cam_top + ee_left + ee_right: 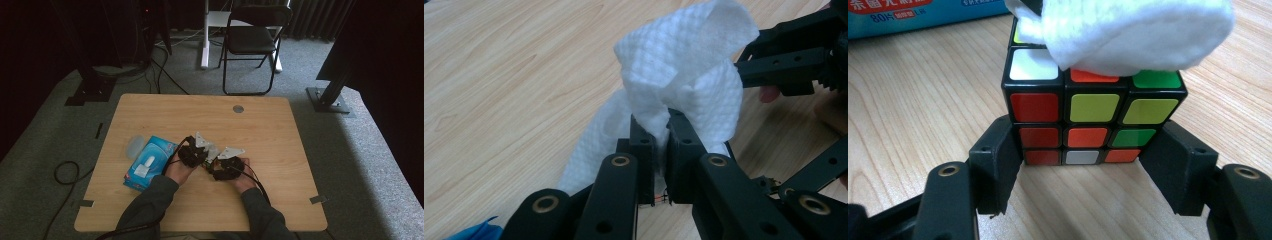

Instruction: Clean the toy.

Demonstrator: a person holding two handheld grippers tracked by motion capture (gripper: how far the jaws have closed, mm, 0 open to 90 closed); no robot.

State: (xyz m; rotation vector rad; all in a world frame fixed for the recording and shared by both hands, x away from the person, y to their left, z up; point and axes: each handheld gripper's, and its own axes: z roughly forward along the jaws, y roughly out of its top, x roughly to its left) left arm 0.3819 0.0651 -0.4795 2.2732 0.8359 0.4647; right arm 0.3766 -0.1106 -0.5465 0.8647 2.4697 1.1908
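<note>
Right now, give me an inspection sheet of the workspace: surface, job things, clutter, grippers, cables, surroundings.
Surface: wooden table, round grey cap near its far edge.
Job's things: puzzle cube on the table; white wipe draped over its top.
Clutter: blue wipe pack at the left, a clear lid beside it.
Grippers: left gripper pinches the wipe; right gripper clamps the cube's lower sides.
Cables: one trails from each gripper toward the person; black cable looped on the floor at the left.
Surroundings: grey carpet, black folding chair beyond the table, dark stands.
</note>
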